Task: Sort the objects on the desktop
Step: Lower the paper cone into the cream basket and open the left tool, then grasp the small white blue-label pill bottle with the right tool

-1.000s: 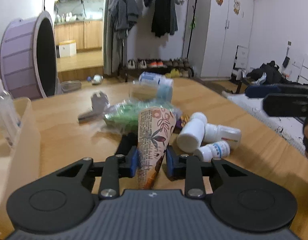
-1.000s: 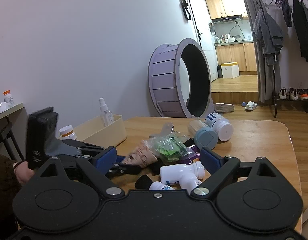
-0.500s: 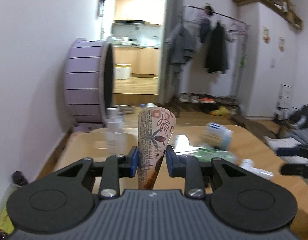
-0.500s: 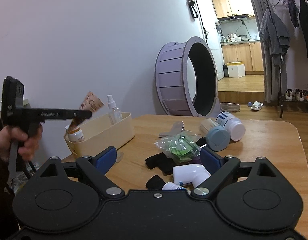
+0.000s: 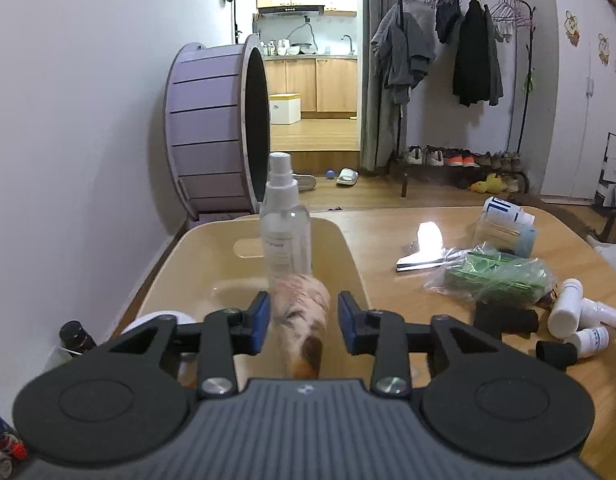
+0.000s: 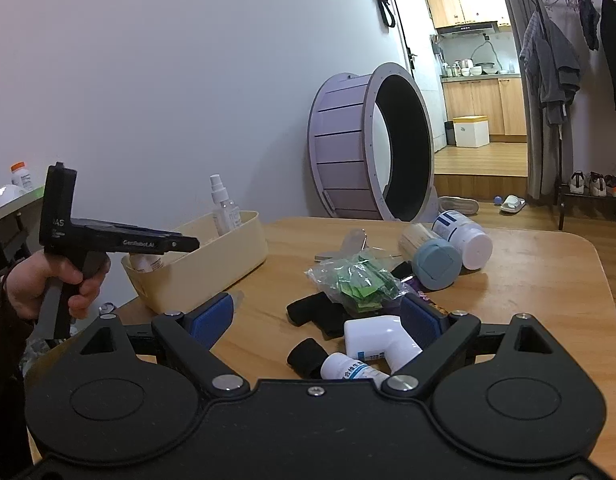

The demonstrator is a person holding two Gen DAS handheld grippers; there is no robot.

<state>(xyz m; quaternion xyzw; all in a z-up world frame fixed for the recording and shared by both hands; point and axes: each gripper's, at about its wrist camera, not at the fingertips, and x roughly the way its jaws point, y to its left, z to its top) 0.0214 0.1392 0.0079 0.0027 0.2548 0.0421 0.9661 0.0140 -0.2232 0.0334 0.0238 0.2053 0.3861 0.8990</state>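
While the left hand hangs over the bin, this is how it looks from each side.

Left wrist view
- Cone: the flowered paper cone sits between the blue pads of the left tongs, blurred, its long axis running away from the camera and tipped down into the cream bin.
- Left tongs: the jaws are opening; a gap shows on each side of the cone, so the pads no longer press it.
- Bin: right under and ahead of the tongs, with a clear spray bottle standing in it just behind the cone.
- Key relation: the cone lies straight below the jaws and over the bin floor; my guess is that it only needs to fall clear.
- Leftovers: a green packet, white bottles and black rolls lie on the table to the right, well apart from this hand.

Right wrist view
- Right tongs: spread wide, pinching nothing, hovering low over the pile.
- Nearest thing: a white bottle lies just ahead between the jaws, untouched, long axis slanting across them.
- Nearer hand: the right one, by my reckoning, for everything left on the table.
- Other hand: a hand holds the left tongs over the bin's near end; the cone itself is hidden from here.
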